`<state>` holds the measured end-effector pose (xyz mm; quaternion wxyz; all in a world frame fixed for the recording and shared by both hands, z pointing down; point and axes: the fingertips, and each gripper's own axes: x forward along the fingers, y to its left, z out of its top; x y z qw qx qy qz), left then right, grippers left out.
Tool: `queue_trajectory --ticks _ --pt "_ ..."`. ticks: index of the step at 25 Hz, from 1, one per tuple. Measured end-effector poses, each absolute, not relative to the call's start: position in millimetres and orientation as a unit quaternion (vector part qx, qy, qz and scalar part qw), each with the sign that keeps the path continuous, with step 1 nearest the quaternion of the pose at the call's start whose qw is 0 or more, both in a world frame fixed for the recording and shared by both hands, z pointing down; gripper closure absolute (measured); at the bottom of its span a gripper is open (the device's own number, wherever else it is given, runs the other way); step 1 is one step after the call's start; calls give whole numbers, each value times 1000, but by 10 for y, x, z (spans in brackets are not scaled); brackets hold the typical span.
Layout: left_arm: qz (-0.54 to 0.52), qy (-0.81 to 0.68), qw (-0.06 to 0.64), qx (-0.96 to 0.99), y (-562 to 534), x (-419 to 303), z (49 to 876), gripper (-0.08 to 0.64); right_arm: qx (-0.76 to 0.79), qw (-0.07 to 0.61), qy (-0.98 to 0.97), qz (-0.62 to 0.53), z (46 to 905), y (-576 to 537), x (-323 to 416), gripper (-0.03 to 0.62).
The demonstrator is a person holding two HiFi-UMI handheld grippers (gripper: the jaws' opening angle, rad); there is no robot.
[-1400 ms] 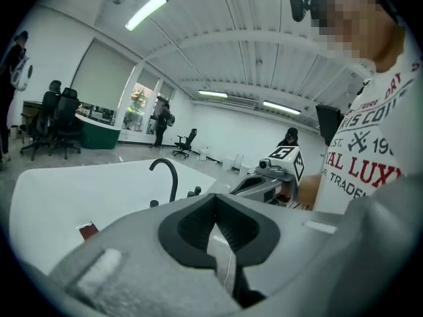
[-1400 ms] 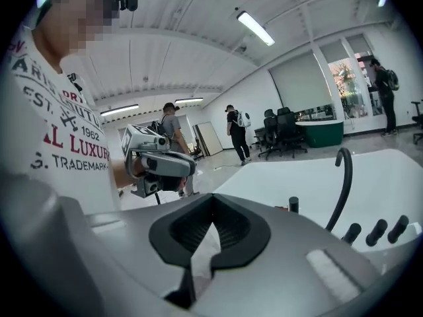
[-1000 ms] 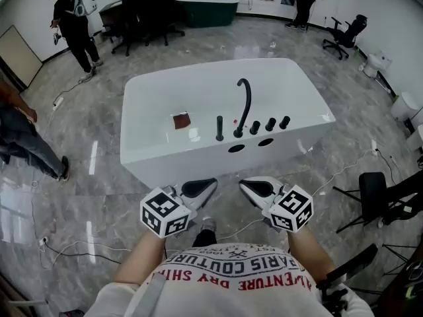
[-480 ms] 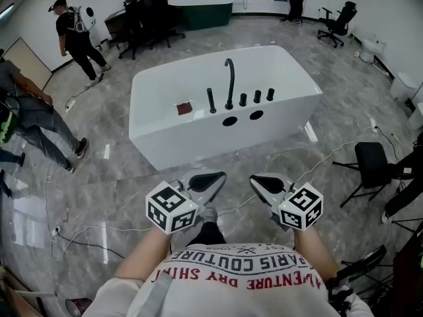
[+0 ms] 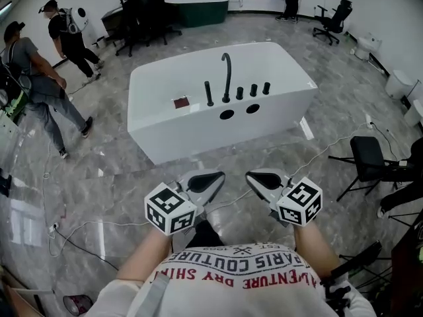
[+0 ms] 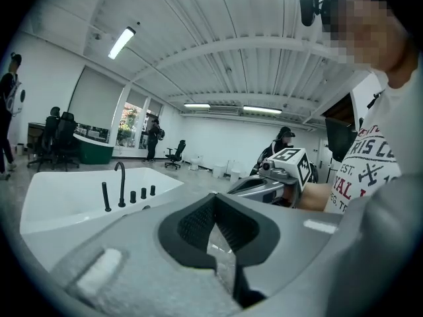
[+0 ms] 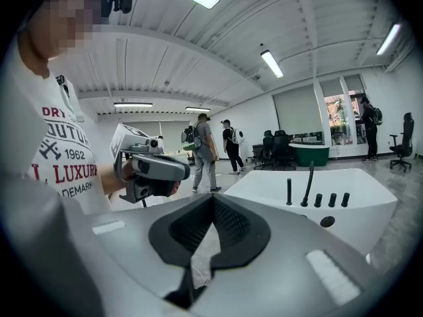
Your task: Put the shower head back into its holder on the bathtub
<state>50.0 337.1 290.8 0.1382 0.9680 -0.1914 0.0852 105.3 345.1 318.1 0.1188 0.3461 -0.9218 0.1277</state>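
Observation:
The white bathtub point(image 5: 165, 134) stands on the marble floor well ahead of me. On its near rim a slim black shower head point(image 5: 209, 94) stands upright, left of the arched black faucet point(image 5: 227, 76) and three black knobs point(image 5: 253, 90). My left gripper point(image 5: 216, 176) and right gripper point(image 5: 252, 176) hover side by side close to my chest, far short of the tub, both shut with nothing between the jaws. The left gripper view shows the shower head point(image 6: 106, 197) upright on the tub point(image 6: 59, 207). The right gripper view shows the same shower head point(image 7: 289, 191) and the left gripper point(image 7: 151, 169).
A small brown square point(image 5: 181, 102) lies inside the tub. Cables point(image 5: 86, 226) run over the floor near my feet. Two people point(image 5: 46, 91) walk at the left. A black chair point(image 5: 370, 160) stands at the right, with office chairs point(image 5: 142, 8) and a green counter at the back.
The tub has shrunk and slid up the head view as I backed away from it. Both grippers stayed shut and empty. The people at the left walked on.

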Motion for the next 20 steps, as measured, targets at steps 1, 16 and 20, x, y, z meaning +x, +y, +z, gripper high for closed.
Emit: queue_trajectory --ticks 1,16,20 --pt "85 -192 138 968 3385 476 2913 557 346 118 -922 129 3187 3452 1042 589" --pt "102 -190 137 967 3363 513 2942 555 353 109 -918 142 3199 3419 1155 589" --pt "108 -186 128 968 3375 559 2885 555 356 111 -918 139 3162 3447 1177 589"
